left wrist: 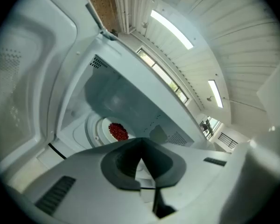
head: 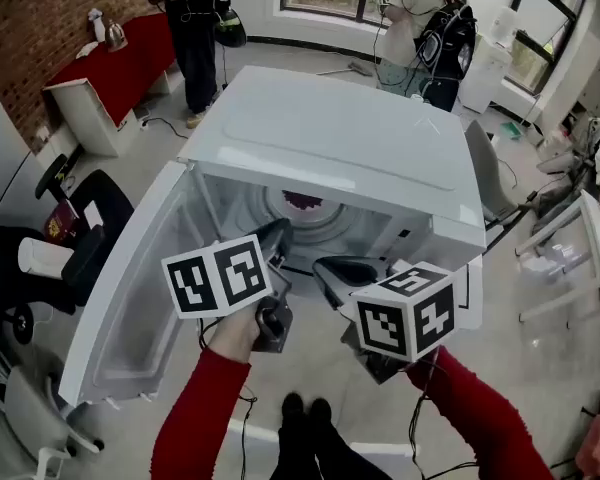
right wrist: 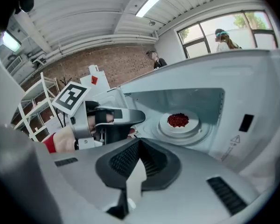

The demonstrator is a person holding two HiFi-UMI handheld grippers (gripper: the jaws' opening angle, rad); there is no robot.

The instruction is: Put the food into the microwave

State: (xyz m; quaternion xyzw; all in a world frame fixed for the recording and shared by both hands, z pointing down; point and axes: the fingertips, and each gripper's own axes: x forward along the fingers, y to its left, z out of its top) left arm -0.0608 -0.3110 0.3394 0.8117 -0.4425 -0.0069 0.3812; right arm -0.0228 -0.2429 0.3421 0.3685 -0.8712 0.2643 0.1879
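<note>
A white microwave (head: 340,143) stands in front of me with its door (head: 130,288) swung open to the left. Inside, a white plate (right wrist: 189,123) with red food (right wrist: 178,120) rests on the turntable; the food (left wrist: 118,131) also shows in the left gripper view and as a dark red patch (head: 302,201) in the head view. My left gripper (head: 278,230) is at the cavity's mouth, shut with nothing in it. My right gripper (head: 330,268) is beside it just outside the opening, shut and holding nothing. The left gripper (right wrist: 116,118) shows in the right gripper view.
Two people (head: 195,28) (head: 430,28) stand behind the microwave. A red-covered table (head: 120,63) is at the far left, black chairs (head: 80,228) at the left, white racks (head: 590,258) at the right. Cables lie on the grey floor (head: 540,368).
</note>
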